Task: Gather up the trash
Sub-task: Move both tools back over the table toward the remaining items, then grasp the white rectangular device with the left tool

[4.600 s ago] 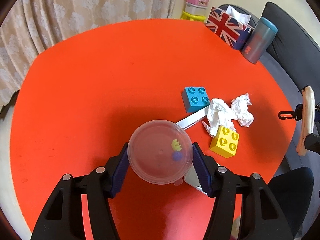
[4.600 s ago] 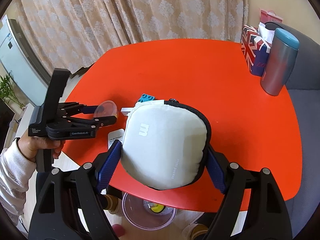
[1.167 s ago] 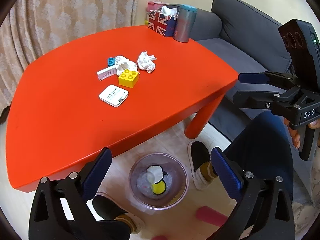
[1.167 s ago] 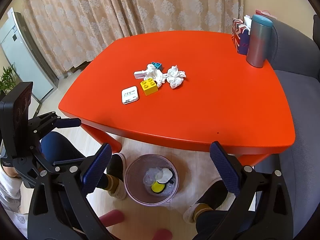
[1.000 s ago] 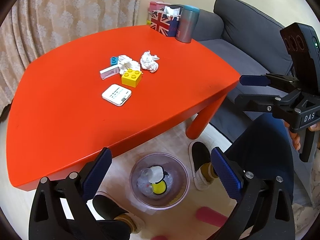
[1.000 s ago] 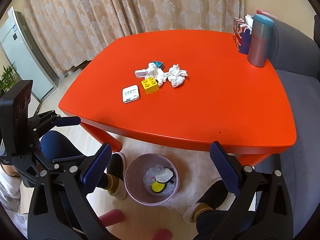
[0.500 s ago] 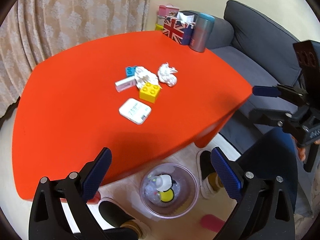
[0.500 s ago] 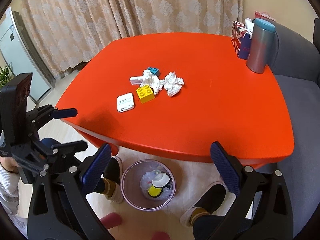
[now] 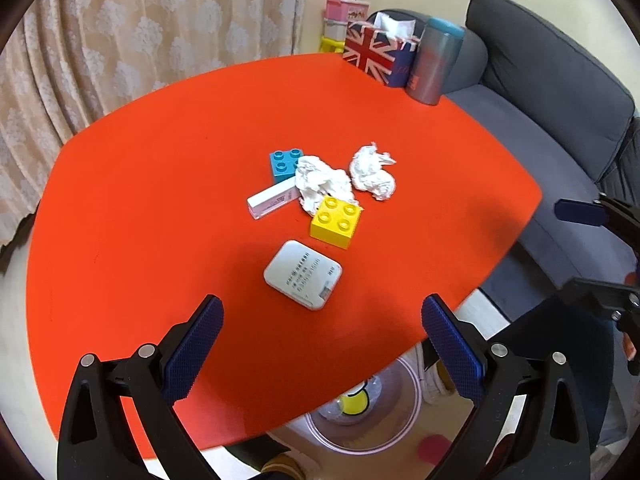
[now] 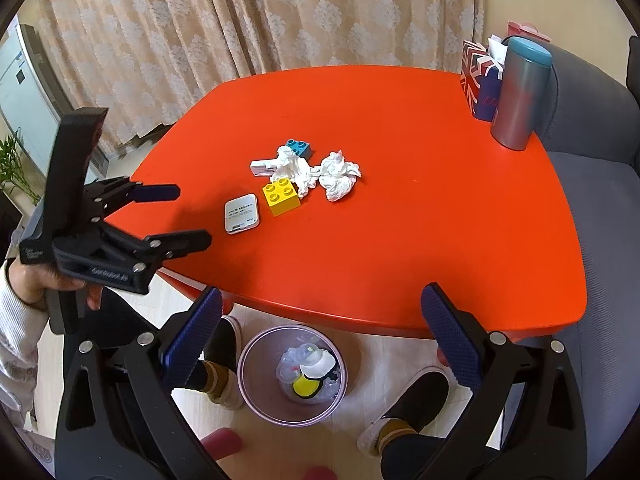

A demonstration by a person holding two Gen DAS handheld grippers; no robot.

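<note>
Both empty — left gripper (image 9: 322,344) and right gripper (image 10: 320,334) spread apart; two crumpled tissues (image 9: 372,174) lie on the table (image 9: 160,200).

white flat device (image 9: 303,274): several lines of small dark print, too small to read
tissue box (image 9: 375,54): union jack pattern, no words legible
left gripper (image 10: 173,213) body: embossed lettering, too blurred to read
</note>
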